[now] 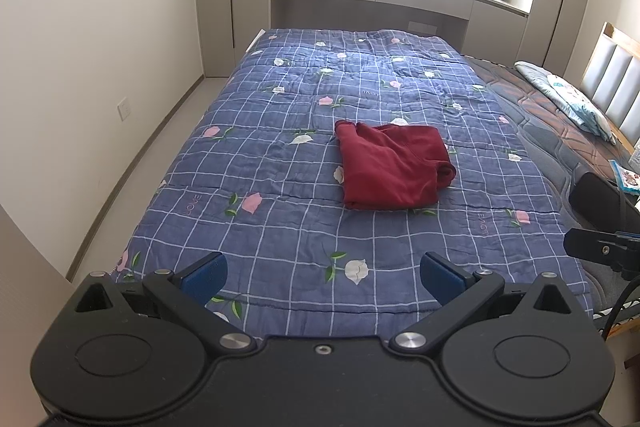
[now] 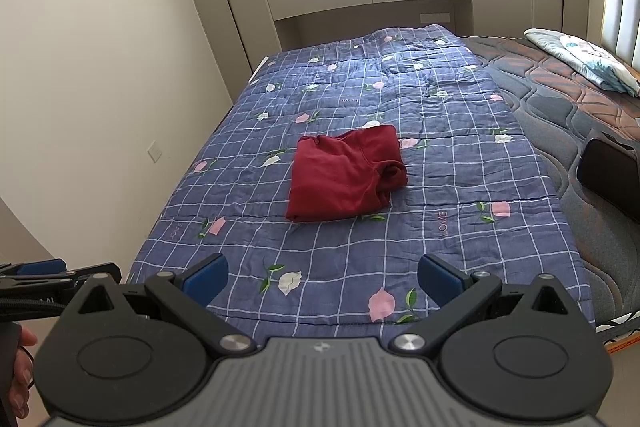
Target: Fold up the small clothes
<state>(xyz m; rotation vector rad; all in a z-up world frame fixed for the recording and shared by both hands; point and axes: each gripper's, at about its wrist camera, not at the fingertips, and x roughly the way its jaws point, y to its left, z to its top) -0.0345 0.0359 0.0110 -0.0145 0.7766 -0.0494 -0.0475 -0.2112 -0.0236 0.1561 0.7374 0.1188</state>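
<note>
Two grippers are noted at the near edge of the quilt (image 1: 280, 147), both empty: left gripper (image 1: 323, 277) spread wide, right gripper (image 2: 323, 277) likewise. The red garment (image 1: 392, 165) lies mid-quilt, well apart, roughly folded. Risk: its bunched right roll may spring loose if pinched one-sidedly.

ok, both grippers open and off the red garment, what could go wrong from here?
1. The red garment has a bunched roll at its right edge; it may spring open, and any grasp there could undo the fold.
2. It lies on a soft, wrinkled quilt; the left gripper or right gripper could pinch quilt along with cloth.
3. A black device sits near the quilt's right edge, within sweep risk.
</note>
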